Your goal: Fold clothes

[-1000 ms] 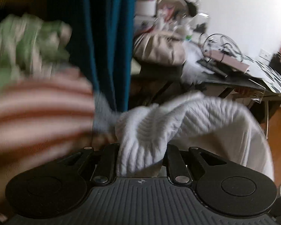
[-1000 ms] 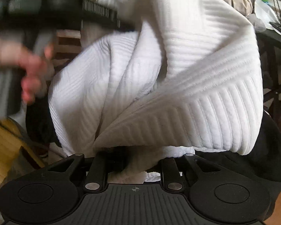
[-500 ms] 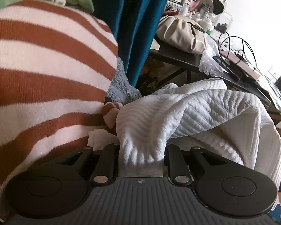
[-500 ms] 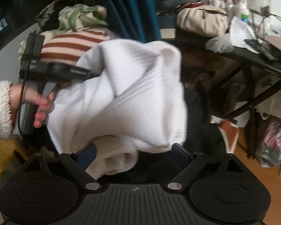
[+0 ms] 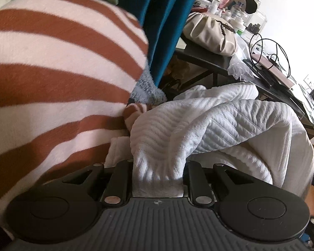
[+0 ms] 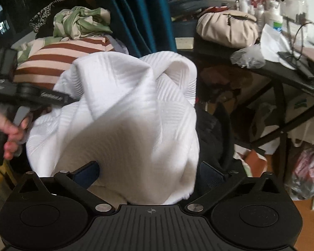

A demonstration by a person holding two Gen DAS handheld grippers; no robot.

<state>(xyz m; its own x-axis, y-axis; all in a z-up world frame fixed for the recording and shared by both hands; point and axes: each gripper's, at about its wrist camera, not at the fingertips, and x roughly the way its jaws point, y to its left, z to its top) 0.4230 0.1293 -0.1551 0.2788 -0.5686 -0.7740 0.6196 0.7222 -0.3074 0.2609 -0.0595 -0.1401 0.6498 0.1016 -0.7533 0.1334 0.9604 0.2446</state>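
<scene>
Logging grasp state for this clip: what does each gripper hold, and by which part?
The left gripper is shut on a bunched fold of the white garment. The right gripper is open, holding nothing; the garment only drapes between its fingers.

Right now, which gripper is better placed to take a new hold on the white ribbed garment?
The right gripper: its jaws stand wide open around the white ribbed garment. The left gripper is already shut on one edge.

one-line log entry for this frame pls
left gripper: shut on white garment | right gripper: open, garment between fingers | stage: unfolded
</scene>
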